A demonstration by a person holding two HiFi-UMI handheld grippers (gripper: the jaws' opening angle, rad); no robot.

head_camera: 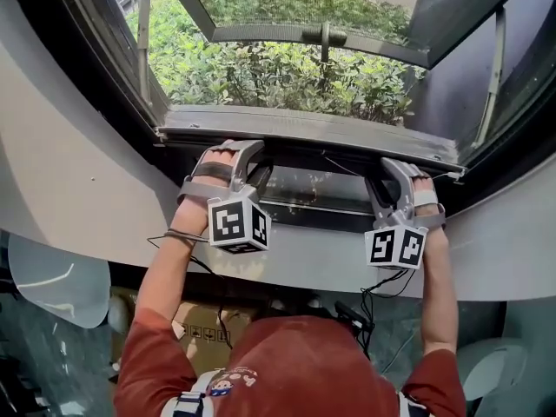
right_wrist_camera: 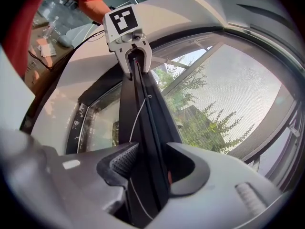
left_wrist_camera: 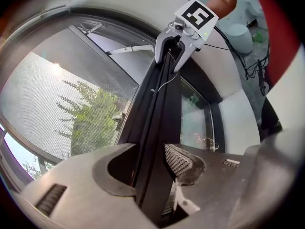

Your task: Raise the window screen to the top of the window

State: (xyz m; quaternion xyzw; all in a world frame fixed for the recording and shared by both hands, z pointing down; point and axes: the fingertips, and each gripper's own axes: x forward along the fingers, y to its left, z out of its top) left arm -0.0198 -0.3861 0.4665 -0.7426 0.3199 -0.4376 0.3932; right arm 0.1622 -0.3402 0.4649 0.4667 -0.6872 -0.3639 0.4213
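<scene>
**Gripping screen bar, both ends**

Near: left gripper (left_wrist_camera: 150,168) nearly closed, clamped on the dark bar (left_wrist_camera: 159,109), ribbed pad (left_wrist_camera: 178,161) flat on its face. Same for right gripper (right_wrist_camera: 147,168), clamped on that bar, well apart from the left. Bar runs straight through both jaw pairs, along the near edge of the window opening (head_camera: 486,68). Likely stiff, light, smooth. It probably rides in side tracks, so an uneven lift could jam it. Hold the bar, never the mesh (right_wrist_camera: 238,89): thin, soft, likely tears easily, stretching away from the bar's far side. Plants (head_camera: 261,76) beyond.
</scene>
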